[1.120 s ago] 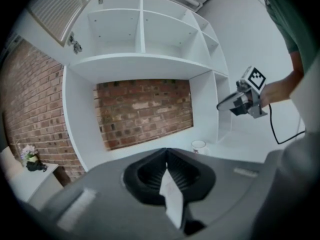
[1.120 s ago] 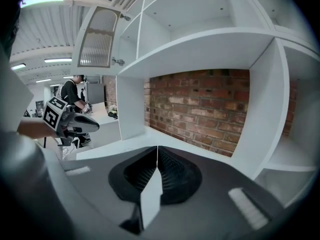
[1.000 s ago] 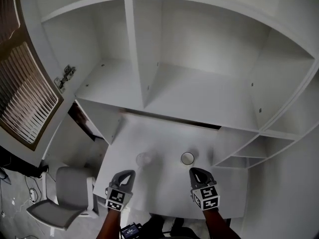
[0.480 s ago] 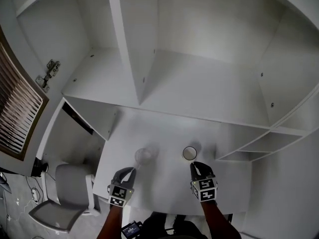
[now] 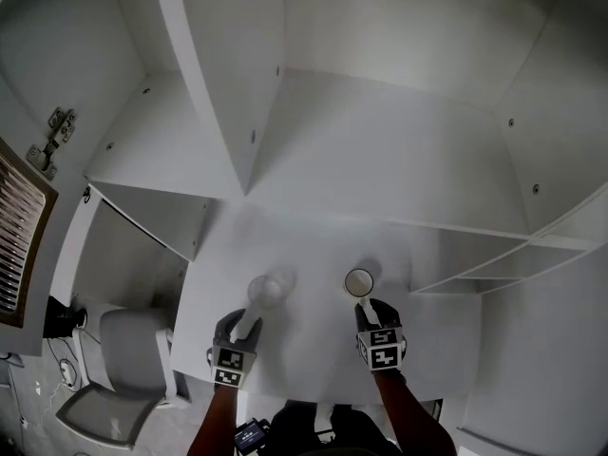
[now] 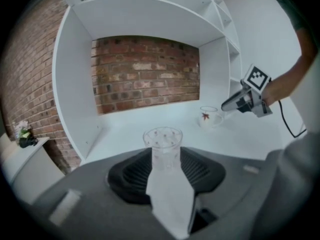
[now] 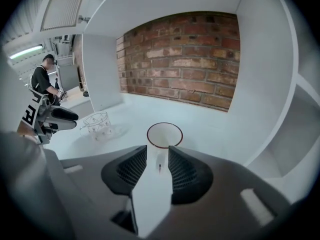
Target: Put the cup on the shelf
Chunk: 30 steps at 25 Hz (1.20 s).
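Jaws of the right gripper (image 5: pixel 367 308) stand apart, just been opening. The white red-rimmed cup (image 7: pixel 164 134) sits upright on the desk (image 5: pixel 304 345) at their mouth, pads not pressing. Jaws of the left gripper (image 5: pixel 249 321) likewise just been opening, with the clear glass cup (image 6: pixel 162 140) at their tips, ungripped. Beyond both cups is the brick wall (image 7: pixel 185 59). The white shelf (image 5: pixel 380 150) is above and beyond the jaws.

The white cup (image 7: pixel 164 134) is mostly hidden behind the right gripper (image 7: pixel 158 153).
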Each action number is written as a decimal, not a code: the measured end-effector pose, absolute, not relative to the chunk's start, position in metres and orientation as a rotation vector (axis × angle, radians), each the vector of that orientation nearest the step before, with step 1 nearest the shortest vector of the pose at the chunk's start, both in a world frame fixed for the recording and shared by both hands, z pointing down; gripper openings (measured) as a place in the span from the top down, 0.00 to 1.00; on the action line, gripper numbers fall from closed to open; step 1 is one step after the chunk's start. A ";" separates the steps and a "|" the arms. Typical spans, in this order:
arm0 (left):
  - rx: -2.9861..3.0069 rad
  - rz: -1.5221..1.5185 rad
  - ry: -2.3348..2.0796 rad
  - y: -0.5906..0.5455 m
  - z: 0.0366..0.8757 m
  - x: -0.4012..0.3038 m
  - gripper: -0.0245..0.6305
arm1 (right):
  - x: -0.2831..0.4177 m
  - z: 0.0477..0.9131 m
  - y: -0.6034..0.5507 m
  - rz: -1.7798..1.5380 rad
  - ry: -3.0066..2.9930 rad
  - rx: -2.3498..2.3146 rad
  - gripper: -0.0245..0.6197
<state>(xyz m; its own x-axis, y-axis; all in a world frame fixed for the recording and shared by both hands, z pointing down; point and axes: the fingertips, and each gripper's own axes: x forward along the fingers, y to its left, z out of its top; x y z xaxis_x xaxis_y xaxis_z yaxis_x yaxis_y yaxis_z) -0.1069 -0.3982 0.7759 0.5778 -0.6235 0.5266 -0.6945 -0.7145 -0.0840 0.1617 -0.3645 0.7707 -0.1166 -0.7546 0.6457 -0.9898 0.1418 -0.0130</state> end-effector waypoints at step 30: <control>2.675 0.691 -1.318 -0.417 0.818 -0.093 0.88 | 0.169 0.820 -0.377 0.564 -1.881 1.828 0.85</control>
